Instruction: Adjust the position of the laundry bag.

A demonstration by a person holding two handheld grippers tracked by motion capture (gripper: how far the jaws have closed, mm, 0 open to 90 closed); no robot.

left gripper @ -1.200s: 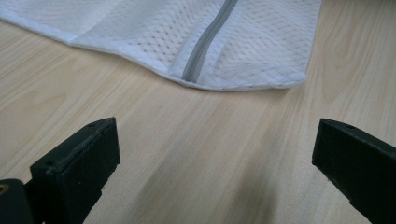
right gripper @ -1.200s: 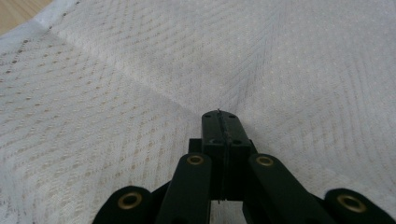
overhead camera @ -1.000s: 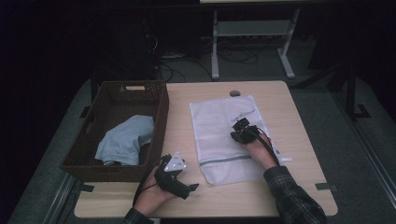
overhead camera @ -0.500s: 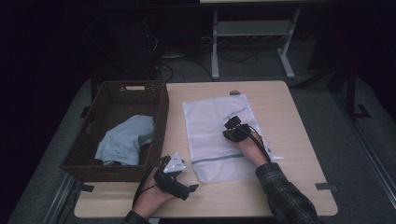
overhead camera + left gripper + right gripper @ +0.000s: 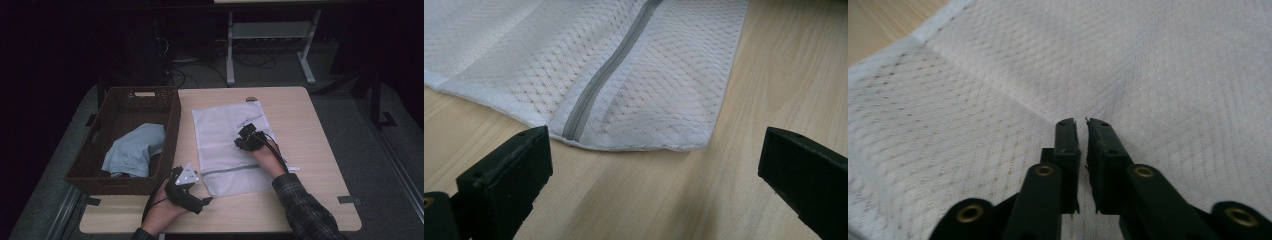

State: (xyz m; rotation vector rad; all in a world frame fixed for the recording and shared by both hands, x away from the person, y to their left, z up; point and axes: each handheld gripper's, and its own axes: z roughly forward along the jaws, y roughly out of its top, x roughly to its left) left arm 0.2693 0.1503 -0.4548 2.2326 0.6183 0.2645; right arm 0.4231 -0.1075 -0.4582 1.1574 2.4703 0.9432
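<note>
A white mesh laundry bag point(image 5: 225, 145) lies flat on the wooden table, its grey zipper point(image 5: 599, 85) running across its near end. My right gripper point(image 5: 245, 136) rests on the middle of the bag. Its jaws have just been opening and stand a narrow slit apart point(image 5: 1079, 122), with the mesh point(image 5: 973, 100) under them and nothing pinched between. My left gripper point(image 5: 197, 197) is at the table's front, beside the bag's near left corner. In the left gripper view it is wide open point(image 5: 654, 145), low over bare wood just short of that corner point(image 5: 624, 65).
A dark wicker basket point(image 5: 170, 115) stands at the table's left with a light blue cloth point(image 5: 135, 150) inside. The table's front edge point(image 5: 220, 230) is just behind my left hand. A metal frame point(image 5: 270, 35) and cables are on the floor beyond the table.
My right gripper has slid a little to the left, and the bag has shifted left with it toward the basket. My left hand has stayed put.
</note>
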